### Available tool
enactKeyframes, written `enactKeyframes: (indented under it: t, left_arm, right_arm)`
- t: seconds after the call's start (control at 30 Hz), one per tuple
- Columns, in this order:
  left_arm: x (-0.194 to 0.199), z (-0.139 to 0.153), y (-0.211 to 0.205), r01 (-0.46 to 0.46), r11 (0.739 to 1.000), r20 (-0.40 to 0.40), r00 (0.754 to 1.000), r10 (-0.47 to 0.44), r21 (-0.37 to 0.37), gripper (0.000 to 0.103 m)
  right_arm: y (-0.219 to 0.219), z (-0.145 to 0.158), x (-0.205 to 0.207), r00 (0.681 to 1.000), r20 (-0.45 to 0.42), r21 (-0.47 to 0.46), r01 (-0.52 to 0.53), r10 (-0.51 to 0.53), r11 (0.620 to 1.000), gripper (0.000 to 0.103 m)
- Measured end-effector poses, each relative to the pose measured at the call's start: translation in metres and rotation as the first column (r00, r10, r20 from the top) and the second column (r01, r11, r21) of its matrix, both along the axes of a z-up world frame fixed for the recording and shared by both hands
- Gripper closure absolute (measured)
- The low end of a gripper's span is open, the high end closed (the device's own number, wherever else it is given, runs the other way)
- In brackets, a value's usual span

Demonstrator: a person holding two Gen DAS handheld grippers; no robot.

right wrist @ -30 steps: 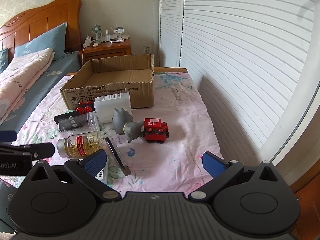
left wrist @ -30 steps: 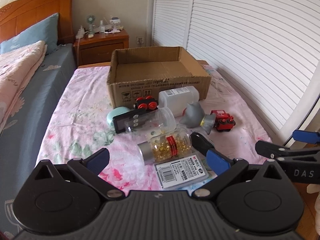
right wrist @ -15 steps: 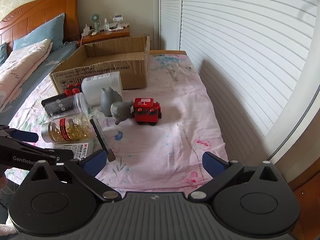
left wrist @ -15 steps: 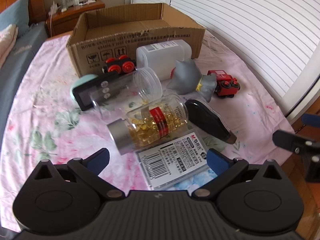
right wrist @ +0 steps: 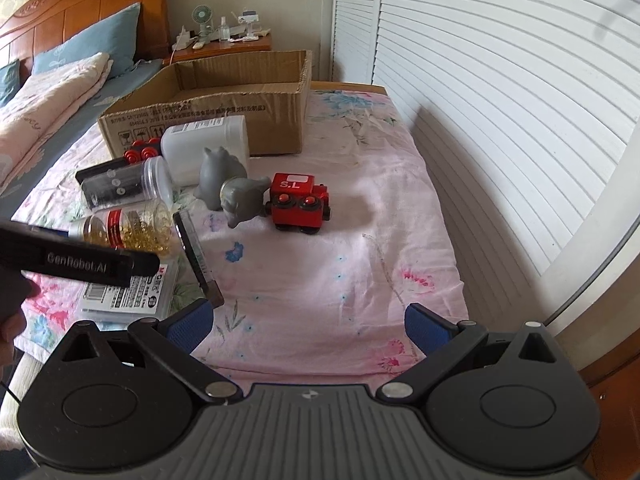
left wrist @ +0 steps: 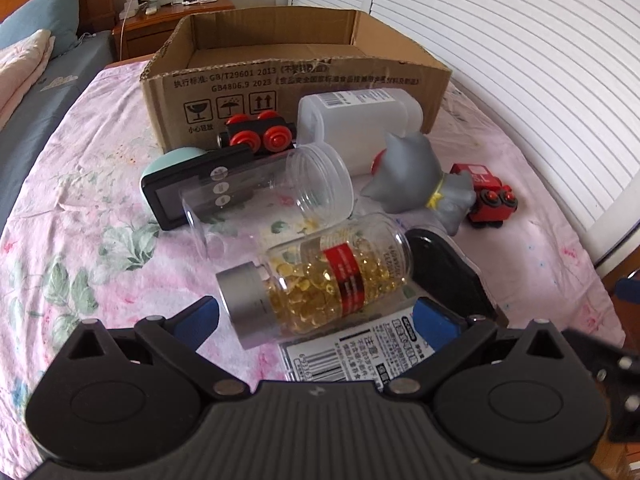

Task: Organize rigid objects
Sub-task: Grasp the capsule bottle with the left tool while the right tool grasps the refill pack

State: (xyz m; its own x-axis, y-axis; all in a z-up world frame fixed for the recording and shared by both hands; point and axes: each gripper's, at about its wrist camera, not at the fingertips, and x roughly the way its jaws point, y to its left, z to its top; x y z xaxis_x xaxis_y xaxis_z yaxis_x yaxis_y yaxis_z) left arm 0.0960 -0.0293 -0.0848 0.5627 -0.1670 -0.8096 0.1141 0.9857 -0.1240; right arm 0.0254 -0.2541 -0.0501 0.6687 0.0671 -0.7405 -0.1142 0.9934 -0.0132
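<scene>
Both black tongs point(left wrist: 316, 318) point(right wrist: 306, 326) carry blue fingertip pads point(left wrist: 434, 322), silver screws, and ribbed bases.

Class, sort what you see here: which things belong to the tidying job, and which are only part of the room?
Job:
cardboard box
capsule bottle
clear jar
white container
grey figure
red train
left gripper, open over the capsule bottle

Room:
nightstand
pillow
shutter doors
</scene>
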Motion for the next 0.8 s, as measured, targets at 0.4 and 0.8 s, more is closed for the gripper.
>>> enactKeyframes:
  t: [0.4, 0.8]
  left_arm:
    - [0.012, 0.000, 0.012, -0.042, 0.999, 0.016, 0.999, 0.043, -0.023, 0.001]
    - [0.000, 0.000, 0.052, -0.006, 1.000, 0.036, 0.999, 0.006, 0.009, 0.001]
  right_arm:
    - [0.035, -0.005, -0.001, 0.989, -0.018, -0.029, -0.149, 0.148, 0.988, 0.000]
    - [0.080, -0.027, 0.003, 0.922, -0.145, 0.048, -0.356, 0.359, 0.933, 0.000]
